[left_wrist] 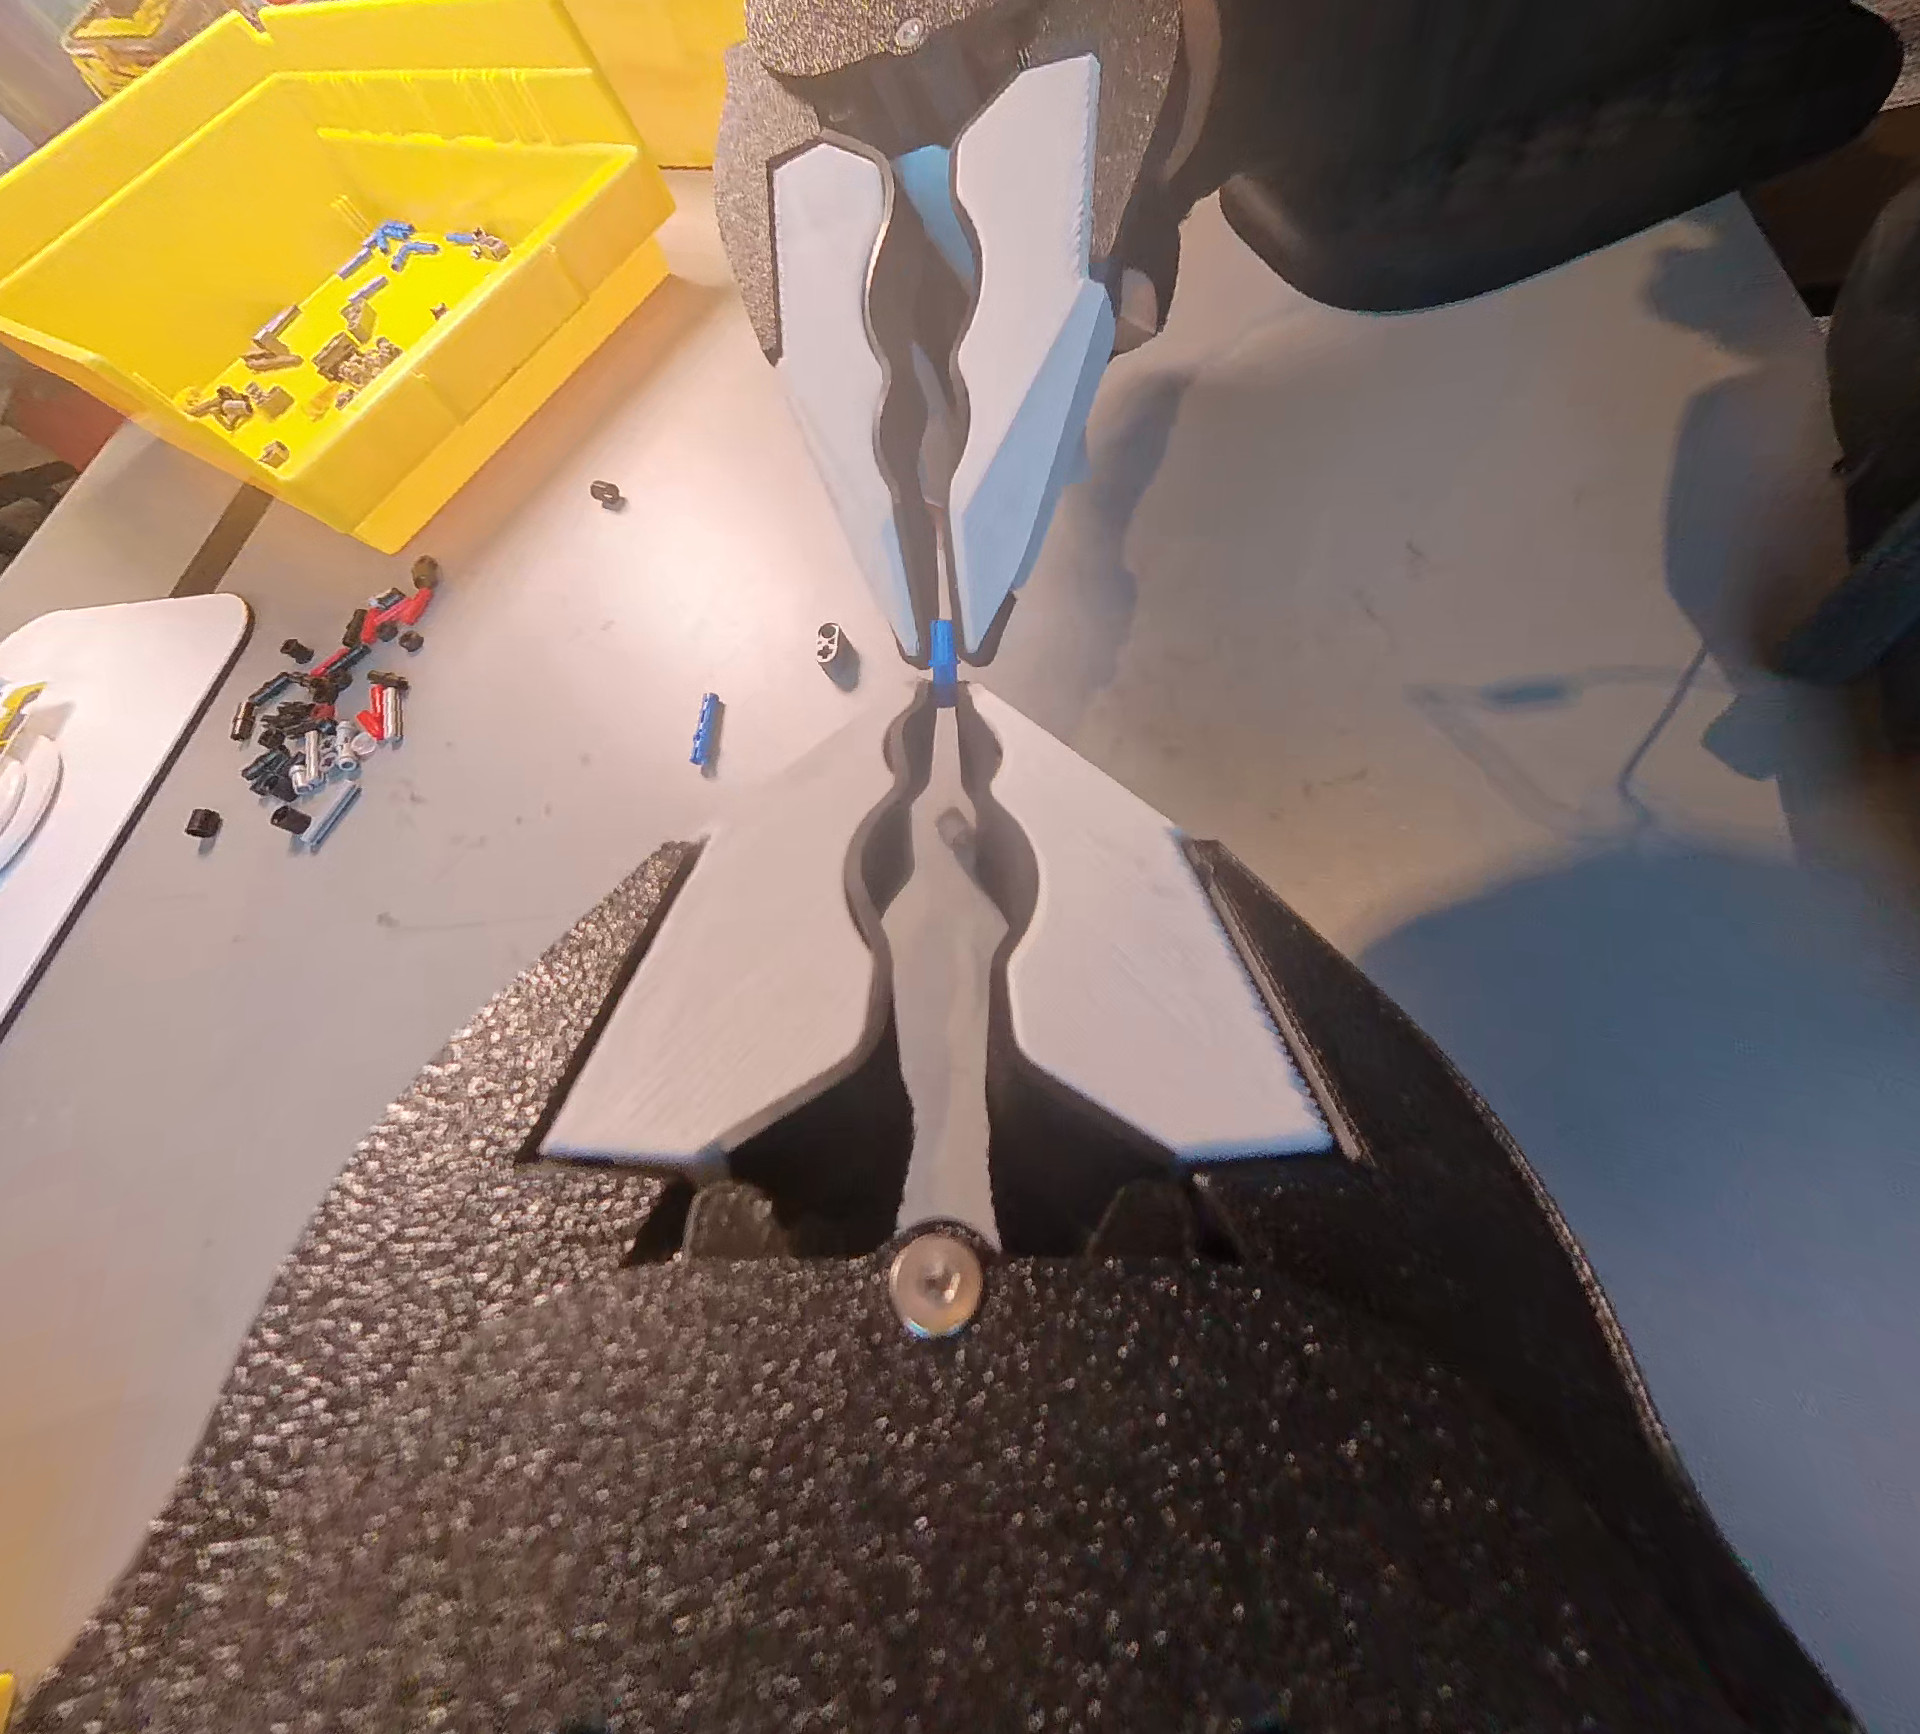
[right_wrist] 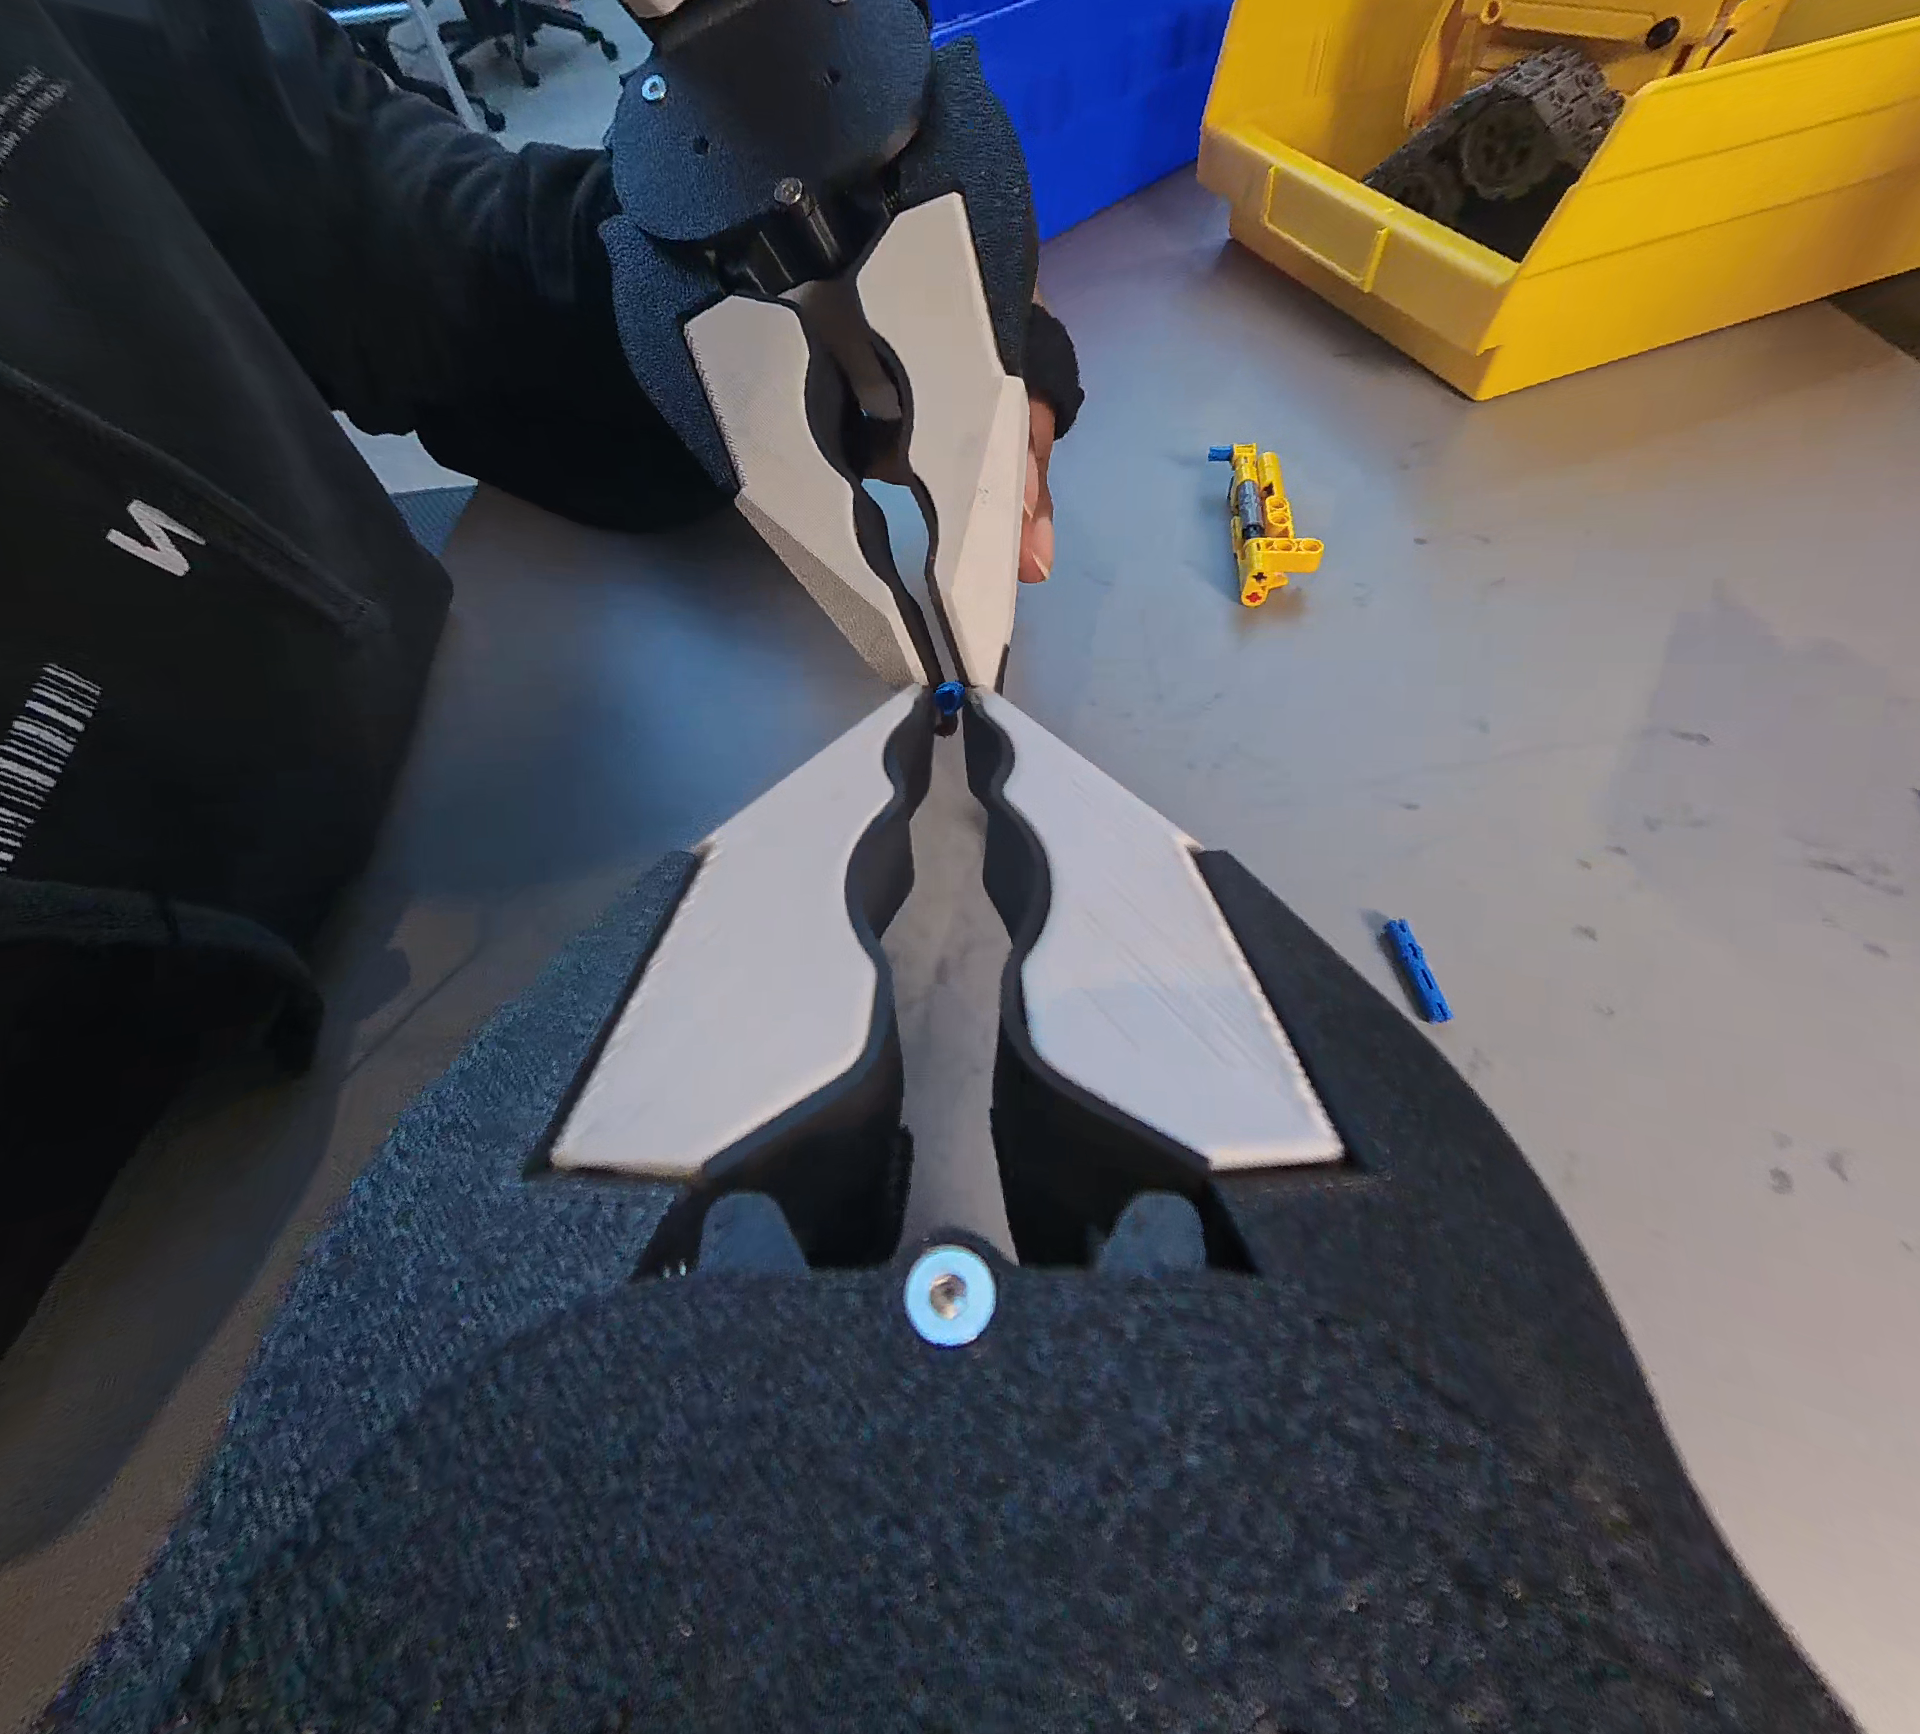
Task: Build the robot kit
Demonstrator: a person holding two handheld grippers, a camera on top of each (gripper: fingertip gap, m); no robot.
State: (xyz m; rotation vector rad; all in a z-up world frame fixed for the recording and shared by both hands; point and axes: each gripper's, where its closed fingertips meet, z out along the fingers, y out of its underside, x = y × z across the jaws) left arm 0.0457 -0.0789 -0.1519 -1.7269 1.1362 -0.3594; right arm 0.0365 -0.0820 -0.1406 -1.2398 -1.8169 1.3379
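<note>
My left gripper [left_wrist: 943, 702] and my right gripper [right_wrist: 943, 713] meet tip to tip just above the grey table [left_wrist: 1299, 645]. A small blue pin [left_wrist: 943, 661] stands between the two pairs of tips, and both grippers are shut on it, one at each end. In the left wrist view the right gripper [left_wrist: 940, 645] comes down from above, held by a black-gloved hand. In the right wrist view the left gripper [right_wrist: 951, 678] comes from the upper left, and the blue pin [right_wrist: 945, 697] shows only as a small blue end.
A yellow bin [left_wrist: 364, 489] with small parts stands at the left, a pile of black, red and grey pieces [left_wrist: 322, 718] before it. A loose blue pin [left_wrist: 707, 728] and a black connector [left_wrist: 836, 642] lie near the tips. A small yellow assembly [right_wrist: 1262, 526], a yellow bin [right_wrist: 1662, 250] holding a tracked model, and a blue bin [right_wrist: 1091, 105] lie beyond.
</note>
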